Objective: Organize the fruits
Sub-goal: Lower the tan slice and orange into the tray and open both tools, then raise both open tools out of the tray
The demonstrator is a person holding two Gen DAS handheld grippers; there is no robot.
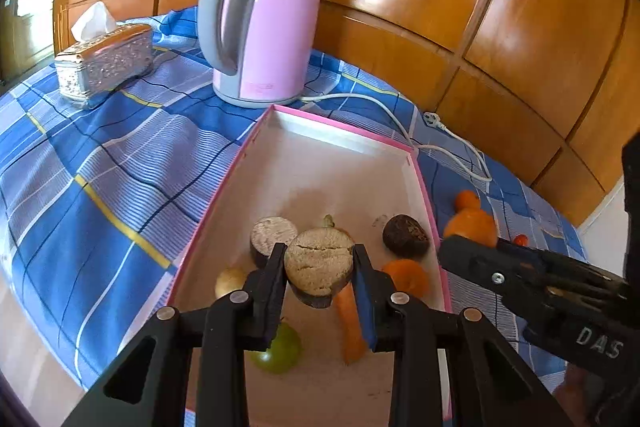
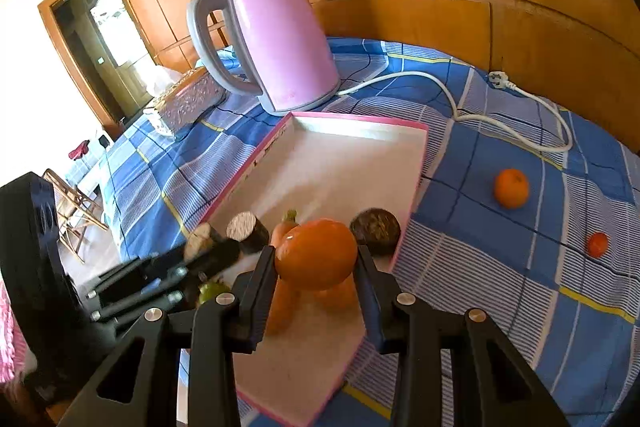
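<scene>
My left gripper (image 1: 319,255) is shut on a cut chunk (image 1: 320,267) with dark skin and pale flesh, held just above the near part of the pink-rimmed white tray (image 1: 336,137). In the tray lie a second cut chunk (image 1: 271,231), a dark round fruit (image 1: 405,235), an orange (image 1: 408,278), a carrot (image 1: 352,331), a green fruit (image 1: 282,349) and a small pale round one (image 1: 229,281). My right gripper (image 2: 316,255) is shut on a large orange (image 2: 316,253), over the tray's (image 2: 360,131) right side. On the cloth lie a smaller orange (image 2: 511,188) and a small red fruit (image 2: 597,244).
A pink kettle (image 1: 266,19) stands behind the tray, its white cable (image 2: 520,131) and plug trailing over the blue checked cloth on the right. A silver tissue box (image 1: 104,63) sits at the back left. Wooden panelling closes off the back.
</scene>
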